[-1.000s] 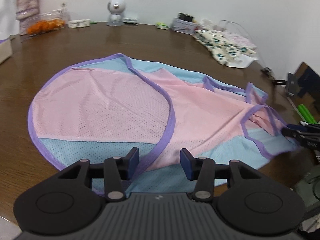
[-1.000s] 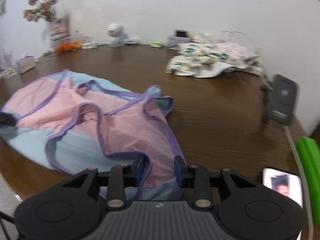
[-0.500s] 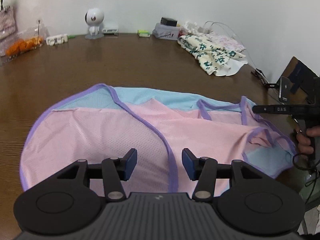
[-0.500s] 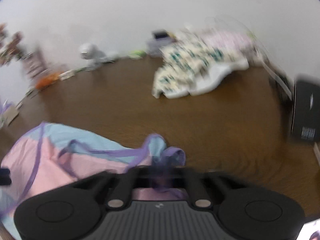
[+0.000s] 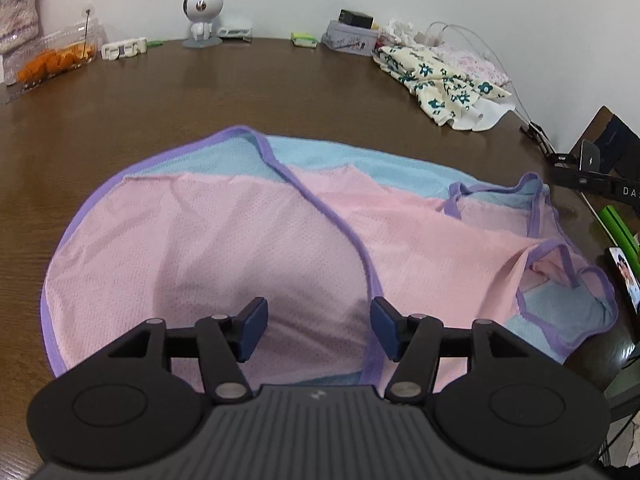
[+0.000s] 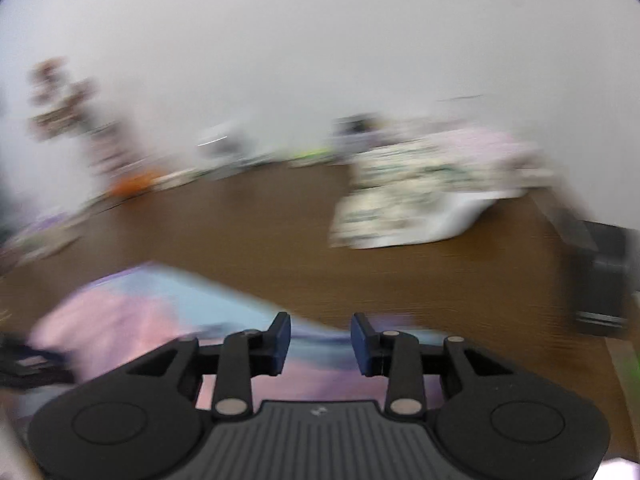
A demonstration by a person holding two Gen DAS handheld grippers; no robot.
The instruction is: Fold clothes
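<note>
A pink and light-blue mesh top (image 5: 240, 232) with purple trim lies spread on the brown table (image 5: 240, 92). Its strap end is bunched at the right (image 5: 560, 280). My left gripper (image 5: 319, 324) hovers over the pink near part. Its jaws are opening and no cloth is pinched between the pads. The right wrist view is blurred by motion. There my right gripper (image 6: 320, 340) sits above the top's edge (image 6: 132, 320). Its jaws are opening too, with a gap and nothing caught between them. The right gripper's black housing (image 5: 600, 184) shows at the left view's right edge.
A pile of floral clothes (image 5: 440, 76) lies at the far right of the table. Along the back wall stand a white figurine (image 5: 202, 12), a clear box of orange pieces (image 5: 56, 56) and small boxes. A phone (image 5: 624, 276) and a green object (image 5: 618, 228) lie by the right edge.
The left gripper slid forward over the top and its jaws widened. The right gripper closed on the purple-trimmed strap end, rose, and now stands apart again, its view swinging upward.
</note>
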